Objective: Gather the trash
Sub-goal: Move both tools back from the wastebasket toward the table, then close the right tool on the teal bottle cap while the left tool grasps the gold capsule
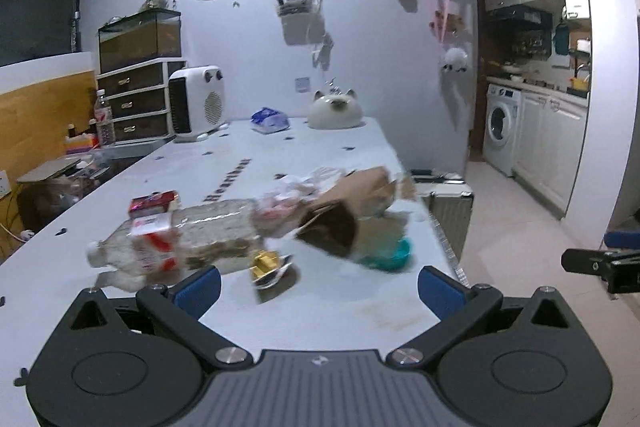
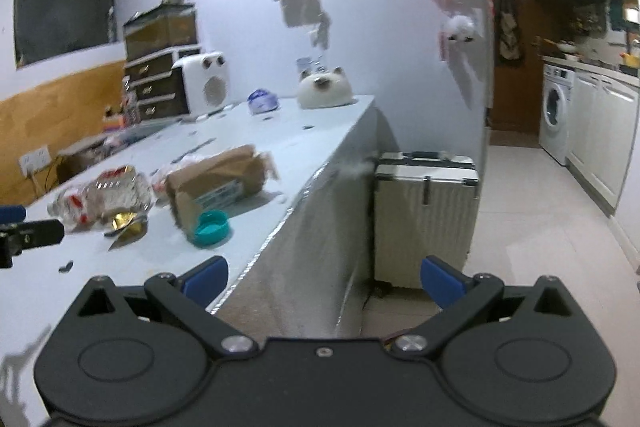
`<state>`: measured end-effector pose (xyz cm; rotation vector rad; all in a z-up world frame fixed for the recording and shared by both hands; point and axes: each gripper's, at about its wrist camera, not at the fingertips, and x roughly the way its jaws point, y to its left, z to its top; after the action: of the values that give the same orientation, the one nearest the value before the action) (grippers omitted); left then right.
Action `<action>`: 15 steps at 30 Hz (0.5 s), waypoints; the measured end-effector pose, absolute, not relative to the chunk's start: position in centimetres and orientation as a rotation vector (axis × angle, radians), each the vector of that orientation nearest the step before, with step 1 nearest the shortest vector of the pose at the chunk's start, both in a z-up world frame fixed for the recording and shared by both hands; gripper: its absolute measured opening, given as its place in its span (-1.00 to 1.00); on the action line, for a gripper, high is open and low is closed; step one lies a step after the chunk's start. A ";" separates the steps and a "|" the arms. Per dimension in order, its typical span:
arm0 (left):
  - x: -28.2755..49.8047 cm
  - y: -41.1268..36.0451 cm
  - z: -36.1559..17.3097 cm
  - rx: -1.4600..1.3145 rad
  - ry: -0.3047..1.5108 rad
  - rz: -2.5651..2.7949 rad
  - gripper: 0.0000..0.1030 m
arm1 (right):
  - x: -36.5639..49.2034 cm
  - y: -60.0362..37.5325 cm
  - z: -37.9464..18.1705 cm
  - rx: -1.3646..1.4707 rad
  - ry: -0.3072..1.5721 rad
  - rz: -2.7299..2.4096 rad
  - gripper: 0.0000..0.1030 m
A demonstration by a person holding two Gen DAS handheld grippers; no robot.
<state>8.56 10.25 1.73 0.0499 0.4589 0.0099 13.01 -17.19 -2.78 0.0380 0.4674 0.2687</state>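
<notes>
Trash lies in a cluster on the white table point(image 1: 224, 171): a crushed clear plastic bottle point(image 1: 176, 247) with a red label, a small red box point(image 1: 154, 205), a gold foil wrapper point(image 1: 266, 263), a crumpled brown paper bag point(image 1: 352, 207) and a teal lid point(image 1: 390, 255). My left gripper point(image 1: 318, 285) is open just short of the wrapper, with nothing between its blue pads. In the right wrist view the bag point(image 2: 218, 181), teal lid point(image 2: 211, 223), wrapper point(image 2: 126, 221) and bottle point(image 2: 100, 201) lie ahead to the left. My right gripper point(image 2: 324, 277) is open over the table's right edge, holding nothing.
At the table's far end stand a white heater point(image 1: 196, 105), a blue tissue pack point(image 1: 270, 119) and a cat-shaped ceramic point(image 1: 336, 111). A silver suitcase point(image 2: 424, 215) stands on the floor beside the table. Drawers point(image 1: 136, 99) at left, washing machine point(image 1: 500, 127) at right.
</notes>
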 end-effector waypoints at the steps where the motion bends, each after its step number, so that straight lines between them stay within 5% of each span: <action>1: 8.7 10.9 1.5 0.052 0.467 0.015 1.00 | 13.1 -16.5 -3.0 0.023 0.461 0.274 1.00; 15: 11.1 14.6 -1.4 0.030 0.517 -0.024 1.00 | 17.8 -7.3 -5.8 -0.188 0.370 0.541 1.00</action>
<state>11.14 14.59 -1.43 0.0297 0.5169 -0.0243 17.82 -7.30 -5.77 -0.1876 0.3699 0.5409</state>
